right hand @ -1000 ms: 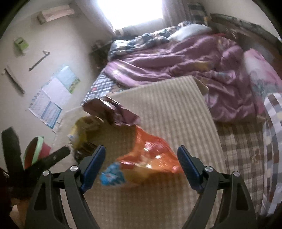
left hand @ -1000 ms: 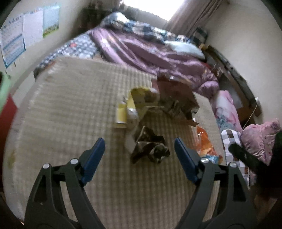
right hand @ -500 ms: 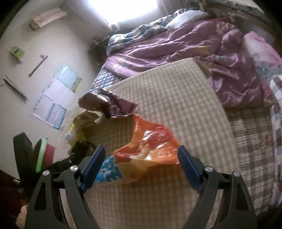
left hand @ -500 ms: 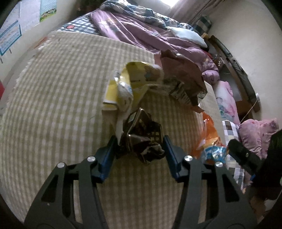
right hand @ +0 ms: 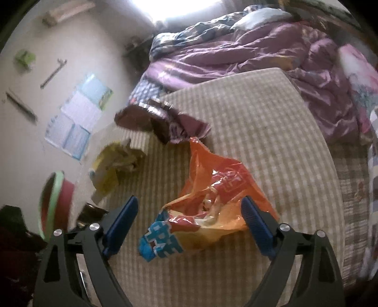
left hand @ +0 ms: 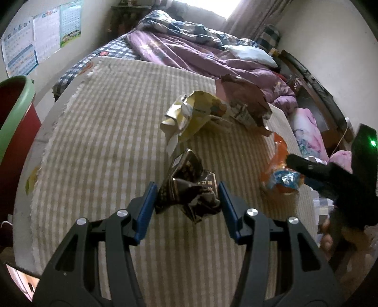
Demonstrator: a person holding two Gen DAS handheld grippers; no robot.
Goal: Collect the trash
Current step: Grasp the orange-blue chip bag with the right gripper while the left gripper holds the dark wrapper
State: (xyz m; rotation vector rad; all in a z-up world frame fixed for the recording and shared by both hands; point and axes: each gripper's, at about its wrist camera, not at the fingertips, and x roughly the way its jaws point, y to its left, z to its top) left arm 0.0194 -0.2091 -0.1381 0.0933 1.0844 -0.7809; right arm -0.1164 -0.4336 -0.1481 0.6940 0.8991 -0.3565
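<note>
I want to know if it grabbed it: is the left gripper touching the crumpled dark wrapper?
Touching. The left wrist view shows the left gripper pressing both sides of the dark wrapper.

Daylight pours from a blown-out white window (left hand: 208, 4) at the top, leaving both views dim and washed. Strong fisheye bending curves the edges into black corners, and the right wrist view is smeared by motion blur
</note>
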